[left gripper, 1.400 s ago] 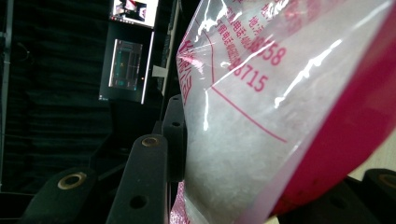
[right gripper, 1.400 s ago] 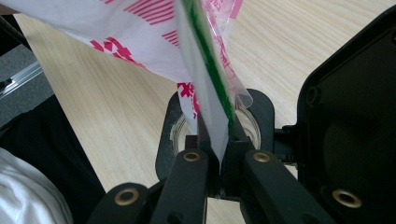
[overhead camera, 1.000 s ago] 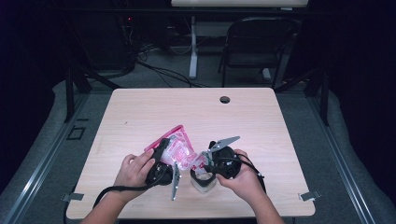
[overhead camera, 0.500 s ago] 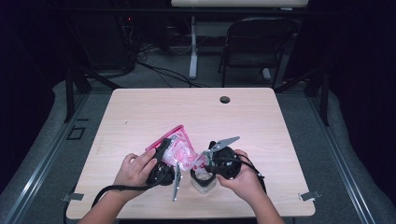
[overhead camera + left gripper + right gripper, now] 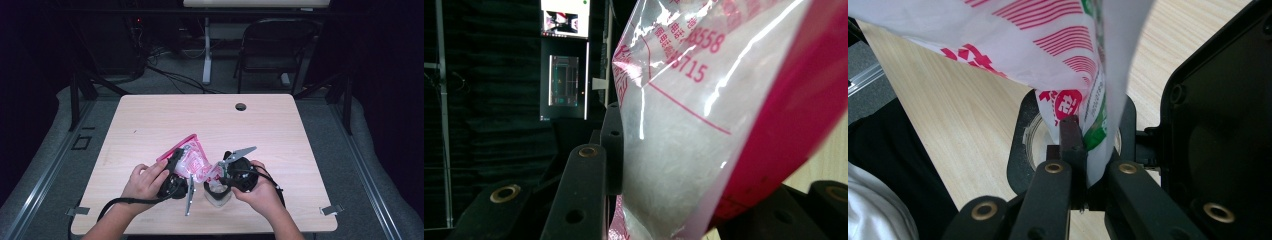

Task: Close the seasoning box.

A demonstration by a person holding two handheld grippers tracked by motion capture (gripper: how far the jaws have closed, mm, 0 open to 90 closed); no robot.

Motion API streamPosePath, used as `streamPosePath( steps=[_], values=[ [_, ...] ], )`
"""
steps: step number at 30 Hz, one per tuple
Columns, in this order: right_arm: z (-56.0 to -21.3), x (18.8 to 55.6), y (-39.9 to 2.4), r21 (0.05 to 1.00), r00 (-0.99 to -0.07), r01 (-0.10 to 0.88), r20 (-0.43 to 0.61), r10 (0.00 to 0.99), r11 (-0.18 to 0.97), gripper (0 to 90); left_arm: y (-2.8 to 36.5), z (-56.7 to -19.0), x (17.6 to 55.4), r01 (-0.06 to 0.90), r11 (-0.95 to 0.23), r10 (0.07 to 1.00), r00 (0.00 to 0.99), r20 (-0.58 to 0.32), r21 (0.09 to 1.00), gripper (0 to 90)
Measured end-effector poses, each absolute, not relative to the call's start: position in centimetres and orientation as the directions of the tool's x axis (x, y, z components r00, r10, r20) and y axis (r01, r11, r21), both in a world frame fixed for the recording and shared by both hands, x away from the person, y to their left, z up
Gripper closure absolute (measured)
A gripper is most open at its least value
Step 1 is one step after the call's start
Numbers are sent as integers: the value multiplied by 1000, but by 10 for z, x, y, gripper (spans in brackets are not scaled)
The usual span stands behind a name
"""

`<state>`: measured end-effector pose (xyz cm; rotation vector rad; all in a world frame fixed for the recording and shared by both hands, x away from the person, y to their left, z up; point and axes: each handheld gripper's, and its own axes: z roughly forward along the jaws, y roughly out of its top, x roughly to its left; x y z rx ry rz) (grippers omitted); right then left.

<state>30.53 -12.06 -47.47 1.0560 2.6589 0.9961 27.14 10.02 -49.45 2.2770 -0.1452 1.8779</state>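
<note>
Over the cup (image 5: 218, 194) near the table's (image 5: 300, 145) front edge, the left gripper (image 5: 176, 172) and right gripper (image 5: 1087, 165) each pinch the pink-printed plastic bag (image 5: 192, 162) tight, apparently tilting its lower corner above the cup's mouth to pour out the contents.

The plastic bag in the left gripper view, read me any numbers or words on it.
"8558" on the plastic bag, red print near the top.
"715" just below; a digit before it is partly cut by a crease.
Red Chinese characters beside the numbers: too distorted to read.
</note>
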Motion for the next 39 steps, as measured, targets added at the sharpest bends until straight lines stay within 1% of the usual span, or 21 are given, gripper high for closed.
streamPosePath(
  steps=[14,17,20,39],
  values=[
    [-475,306,-120,611,-750,575,128,648,545,900,99,-494,271,-193,-980,16,195,981,54,696],
    [-475,306,-119,610,-751,574,126,648,547,900,99,-493,270,-175,-983,11,209,978,48,696],
    [-475,306,-119,610,-751,574,124,649,547,900,98,-493,271,-190,-981,7,196,980,45,697],
    [-475,305,-118,610,-751,572,119,650,549,899,97,-491,269,-198,-980,-16,186,982,22,697]
  ],
)
